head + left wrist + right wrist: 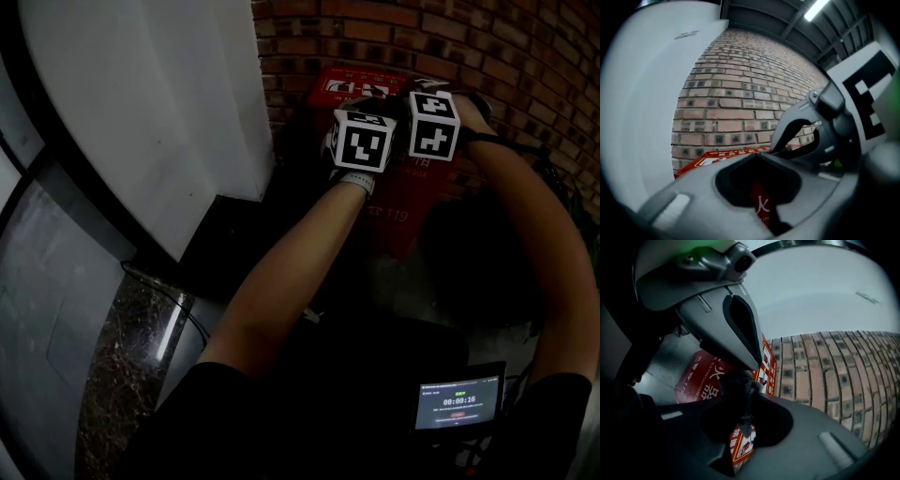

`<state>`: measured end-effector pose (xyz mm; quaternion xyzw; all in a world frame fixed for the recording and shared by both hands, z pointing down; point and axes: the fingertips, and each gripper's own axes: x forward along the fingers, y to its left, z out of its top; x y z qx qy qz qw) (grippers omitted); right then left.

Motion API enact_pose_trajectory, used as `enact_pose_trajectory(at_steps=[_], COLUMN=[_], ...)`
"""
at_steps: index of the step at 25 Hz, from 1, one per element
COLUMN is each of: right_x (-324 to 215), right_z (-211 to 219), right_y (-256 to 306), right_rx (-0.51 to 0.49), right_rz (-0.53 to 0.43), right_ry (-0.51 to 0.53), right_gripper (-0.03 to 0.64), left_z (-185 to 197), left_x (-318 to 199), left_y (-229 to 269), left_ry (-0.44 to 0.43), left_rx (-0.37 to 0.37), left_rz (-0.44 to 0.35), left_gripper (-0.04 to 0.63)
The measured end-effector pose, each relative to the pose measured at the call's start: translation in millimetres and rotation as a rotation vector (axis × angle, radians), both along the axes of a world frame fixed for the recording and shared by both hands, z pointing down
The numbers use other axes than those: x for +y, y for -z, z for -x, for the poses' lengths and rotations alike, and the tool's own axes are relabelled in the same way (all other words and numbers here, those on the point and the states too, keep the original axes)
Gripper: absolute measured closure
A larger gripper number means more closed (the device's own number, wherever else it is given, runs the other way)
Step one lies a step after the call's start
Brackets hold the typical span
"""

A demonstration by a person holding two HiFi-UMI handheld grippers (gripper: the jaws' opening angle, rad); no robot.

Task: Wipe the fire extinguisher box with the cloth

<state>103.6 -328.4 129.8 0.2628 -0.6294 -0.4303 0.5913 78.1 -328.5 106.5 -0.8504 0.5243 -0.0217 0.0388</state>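
Up top, from the head view, both our arms reach forward to the red fire extinguisher box [412,220], which stands on the floor against the brick wall [525,66], beside a white pillar [159,112]. Our left claw [364,141] and right claw [433,127] sit side by side over the box's upper front, their marker cubes almost touching. The tips are hidden behind the cubes here.

Next, the left gripper view: the jaws are drawn together, with only a thin sliver of red box [761,206] showing through the gap and nothing pinched between them. The box's top edge lies just ahead, and the right claw crowds in from the right.

Finally, the right gripper view: the jaws are clenched on a dark tuft of cloth [739,390], which hangs in front of the box's printed face [701,376]. The left claw looms close above.

We judge the wipe to be barely begun. The trouble we foresee is the grip: only a small bunch of cloth seems caught, so dragging it hard across the panel could pull it free. The claws are also packed tight, and a sideways stroke could knock one into the other or scrape bare jaw on the box.
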Motion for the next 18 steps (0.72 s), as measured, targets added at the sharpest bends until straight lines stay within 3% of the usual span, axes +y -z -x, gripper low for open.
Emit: enact_pose_trajectory(at_steps=[4, 11, 18], right_x=[12.9, -9.2, -50.6], right_z=[-8.3, -49.8, -62.6], right_y=[2.2, 43.7, 62.0], right_rx=[-0.024, -0.01, -0.034], right_rz=[0.033, -0.08, -0.162], right_ry=[0.002, -0.073, -0.076], right_gripper=[0.564, 0.563, 0.563], left_z=[-10.5, -39.9, -47.0], left_x=[2.3, 1.3, -5.2], left_y=[0.7, 2.8, -3.2], left_ry=[-0.012, -0.036, -0.041], left_rx=[-0.004, -0.007, 0.011], left_rz=[-0.006, -0.003, 0.005], left_gripper=[0.595, 0.595, 0.595])
